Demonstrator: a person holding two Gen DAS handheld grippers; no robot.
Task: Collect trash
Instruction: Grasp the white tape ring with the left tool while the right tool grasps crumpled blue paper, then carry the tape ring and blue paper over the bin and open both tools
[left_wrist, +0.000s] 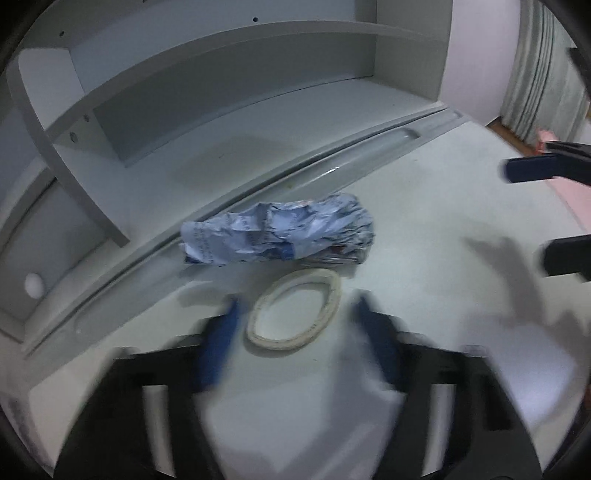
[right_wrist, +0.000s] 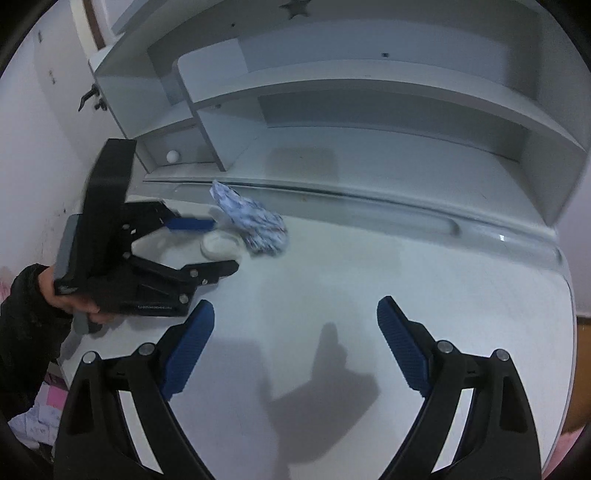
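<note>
A crumpled blue-and-white paper wad (left_wrist: 280, 232) (right_wrist: 255, 221) lies on the white desk near its back groove. Just in front of it lies a flat white tape ring (left_wrist: 295, 310) (right_wrist: 218, 247). My left gripper (left_wrist: 297, 328) (right_wrist: 218, 245) straddles the ring with a blurred blue pad on each side. A thin gap shows on both sides, so the pads do not press on it. My right gripper (right_wrist: 295, 306) (left_wrist: 543, 210) hovers wide open over bare desk to the right of the trash, with nothing between its fingers.
The desk (right_wrist: 369, 266) carries a grey shelf hutch (left_wrist: 207, 74) along the back, with a white ball (right_wrist: 172, 156) in a low cubby. A person's hand (right_wrist: 70, 299) in a dark sleeve holds the left gripper. Curtain (left_wrist: 546, 74) and floor lie beyond the right edge.
</note>
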